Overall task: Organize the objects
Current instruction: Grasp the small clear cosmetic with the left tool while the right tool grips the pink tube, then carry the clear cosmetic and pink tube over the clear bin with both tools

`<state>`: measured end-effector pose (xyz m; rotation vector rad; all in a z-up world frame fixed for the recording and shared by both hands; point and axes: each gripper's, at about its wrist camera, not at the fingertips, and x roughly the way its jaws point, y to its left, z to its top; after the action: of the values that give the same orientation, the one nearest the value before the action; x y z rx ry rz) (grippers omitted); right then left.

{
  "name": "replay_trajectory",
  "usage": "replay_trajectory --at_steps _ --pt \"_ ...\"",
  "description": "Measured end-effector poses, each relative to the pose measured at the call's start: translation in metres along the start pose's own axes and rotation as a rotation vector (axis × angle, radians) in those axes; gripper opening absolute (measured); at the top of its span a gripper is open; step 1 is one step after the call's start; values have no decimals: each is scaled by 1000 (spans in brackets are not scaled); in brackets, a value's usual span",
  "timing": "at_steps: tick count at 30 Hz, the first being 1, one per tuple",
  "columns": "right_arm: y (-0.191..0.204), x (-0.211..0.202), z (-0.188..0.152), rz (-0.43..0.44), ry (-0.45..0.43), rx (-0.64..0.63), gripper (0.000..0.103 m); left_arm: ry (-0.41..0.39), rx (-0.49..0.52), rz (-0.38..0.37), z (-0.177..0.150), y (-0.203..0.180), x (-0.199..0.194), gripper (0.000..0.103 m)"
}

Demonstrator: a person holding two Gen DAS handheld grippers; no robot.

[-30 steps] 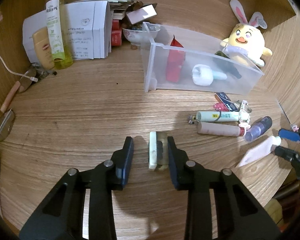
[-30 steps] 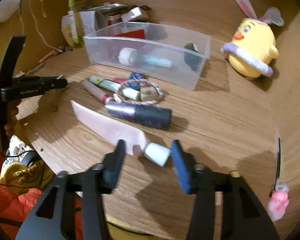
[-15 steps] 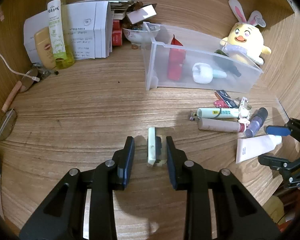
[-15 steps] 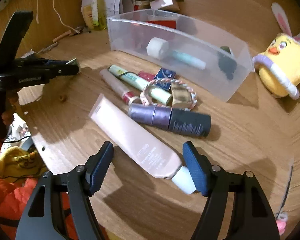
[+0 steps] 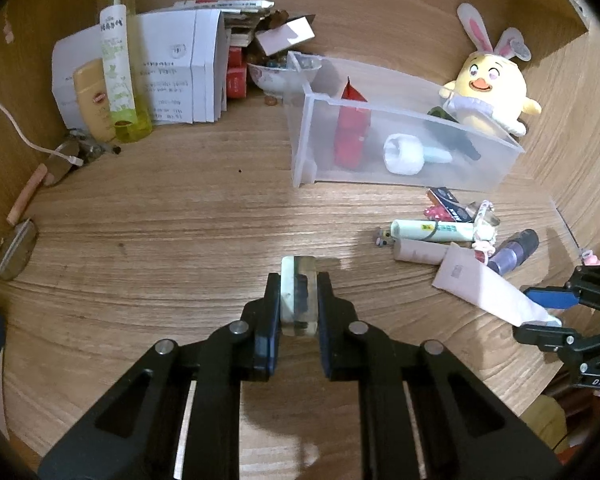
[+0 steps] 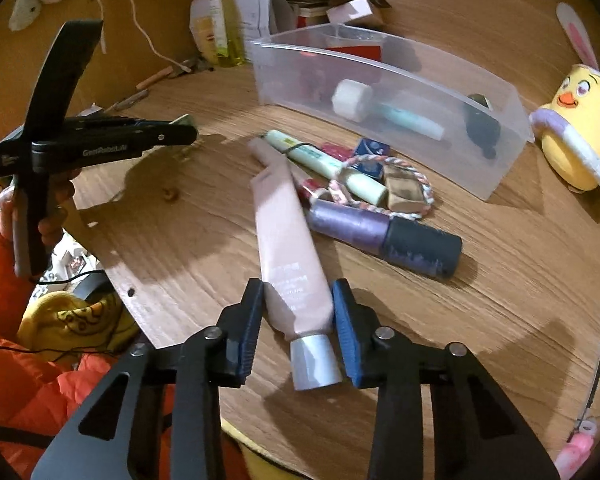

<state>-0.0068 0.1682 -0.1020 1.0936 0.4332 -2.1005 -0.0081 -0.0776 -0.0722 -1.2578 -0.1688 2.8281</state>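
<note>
My left gripper (image 5: 298,292) is shut on a small pale-green and clear case (image 5: 297,296) on the wooden table. My right gripper (image 6: 298,300) has closed around a pink tube with a white cap (image 6: 288,248); both pads touch its sides. That tube also shows in the left wrist view (image 5: 488,290), between the right gripper's fingers (image 5: 552,298). A clear plastic bin (image 5: 400,148) holds a red pouch (image 5: 350,128), a white-capped bottle (image 5: 404,154) and a dark item. A purple and black bottle (image 6: 384,236), a pale green tube (image 6: 328,168) and a braided bracelet (image 6: 384,192) lie in front of the bin.
A yellow plush chick (image 5: 488,92) stands right of the bin. White boxes (image 5: 172,80), a green spray bottle (image 5: 120,76), a yellow bottle (image 5: 92,100) and a bowl (image 5: 276,76) crowd the back left. A white cable (image 5: 16,128) and glasses (image 5: 18,248) lie at the left edge.
My left gripper has closed onto the pale-green case. My right gripper has narrowed around the pink tube, which has swung to point along the fingers.
</note>
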Motion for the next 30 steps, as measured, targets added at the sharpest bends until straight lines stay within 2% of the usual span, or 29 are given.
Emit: replay_trajectory --at_steps 11,21,30 --pt "-1 -19 6 4 -100 44 32 -50 16 -26 11 -13 -19 15" --pt "-22 -38 27 -30 -214 145 32 -112 54 -75 30 -36 -30 15" --pt "-40 -54 46 -62 -301 184 32 -170 80 -97 54 -53 -37 15"
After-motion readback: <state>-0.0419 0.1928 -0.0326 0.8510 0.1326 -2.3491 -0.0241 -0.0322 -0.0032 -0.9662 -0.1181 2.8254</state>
